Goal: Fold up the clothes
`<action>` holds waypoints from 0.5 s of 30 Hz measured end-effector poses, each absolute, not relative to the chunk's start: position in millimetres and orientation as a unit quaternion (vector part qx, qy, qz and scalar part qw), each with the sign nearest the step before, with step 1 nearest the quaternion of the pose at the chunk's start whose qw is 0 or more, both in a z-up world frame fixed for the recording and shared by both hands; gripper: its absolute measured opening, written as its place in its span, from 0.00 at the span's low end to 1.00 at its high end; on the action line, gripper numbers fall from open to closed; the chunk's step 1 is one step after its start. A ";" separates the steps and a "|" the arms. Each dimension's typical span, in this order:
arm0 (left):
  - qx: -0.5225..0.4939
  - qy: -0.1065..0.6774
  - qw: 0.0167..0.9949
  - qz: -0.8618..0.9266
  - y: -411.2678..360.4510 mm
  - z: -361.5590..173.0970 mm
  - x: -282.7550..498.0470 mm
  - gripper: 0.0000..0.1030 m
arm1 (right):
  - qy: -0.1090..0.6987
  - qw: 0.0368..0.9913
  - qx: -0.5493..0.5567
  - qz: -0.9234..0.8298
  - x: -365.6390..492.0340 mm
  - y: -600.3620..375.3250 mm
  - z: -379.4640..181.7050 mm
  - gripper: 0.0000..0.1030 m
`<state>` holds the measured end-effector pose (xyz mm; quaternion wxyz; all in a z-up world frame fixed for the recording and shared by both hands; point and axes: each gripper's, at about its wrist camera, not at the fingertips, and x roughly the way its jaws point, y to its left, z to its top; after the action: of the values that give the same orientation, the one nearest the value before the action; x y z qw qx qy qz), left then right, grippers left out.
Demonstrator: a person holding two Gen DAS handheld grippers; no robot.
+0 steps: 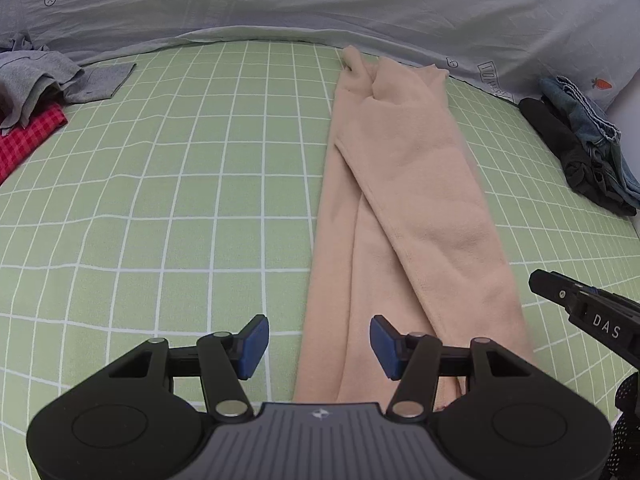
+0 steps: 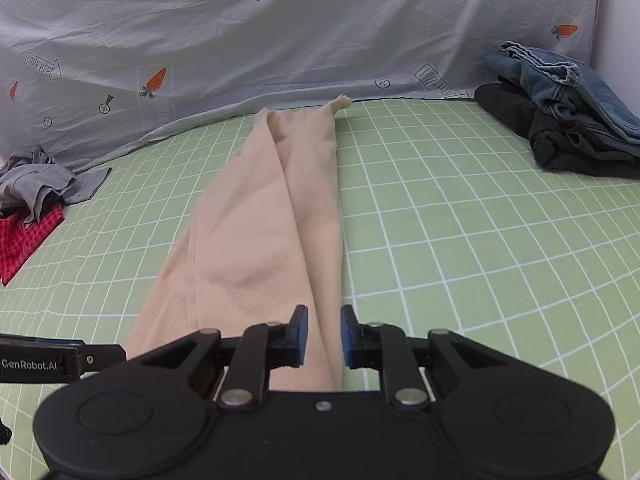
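Left gripper (image 1: 319, 346), right gripper (image 2: 324, 334): black linkages, blue pads, silver rivets, white lettering.

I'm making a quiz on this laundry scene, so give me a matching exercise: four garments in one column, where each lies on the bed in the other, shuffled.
Places as the right wrist view shows them.

Garments:
1. peach garment
2. red checked cloth
3. blue jeans
4. grey garment

Places:
A. top of the pile at far right
B. long strip down the middle
C. crumpled at far left, by the hanging sheet
D. left edge, partly under another garment

Pairs: 1-B, 2-D, 3-A, 4-C
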<state>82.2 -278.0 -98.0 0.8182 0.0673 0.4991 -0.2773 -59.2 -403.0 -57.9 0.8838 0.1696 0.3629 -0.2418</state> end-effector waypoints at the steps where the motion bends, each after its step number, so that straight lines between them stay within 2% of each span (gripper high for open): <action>1: 0.067 0.495 0.820 -0.281 -282.6 -96.3 90.0 0.55 | 0.362 0.885 0.166 -0.241 -49.7 -406.1 -57.1 0.18; 5: 0.060 0.483 0.826 -0.285 -300.6 -92.9 128.5 0.55 | 0.345 0.891 0.165 -0.245 -8.1 -429.8 -51.9 0.23; 7: 0.049 0.484 0.826 -0.284 -312.6 -94.3 154.8 0.55 | 0.337 0.893 0.166 -0.248 16.2 -445.3 -50.5 0.30; 9: 0.042 0.486 0.825 -0.286 -328.6 -97.5 180.5 0.55 | 0.329 0.894 0.173 -0.250 45.0 -468.8 -51.5 0.44; 15: 0.031 0.497 0.815 -0.298 -385.5 -114.8 243.2 0.55 | 0.316 0.892 0.227 -0.232 129.5 -529.1 -64.5 0.50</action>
<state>243.2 -385.5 -114.8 0.8146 0.0307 0.4967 -0.2979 129.5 -529.1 -64.5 0.8916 0.2267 0.3159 -0.2323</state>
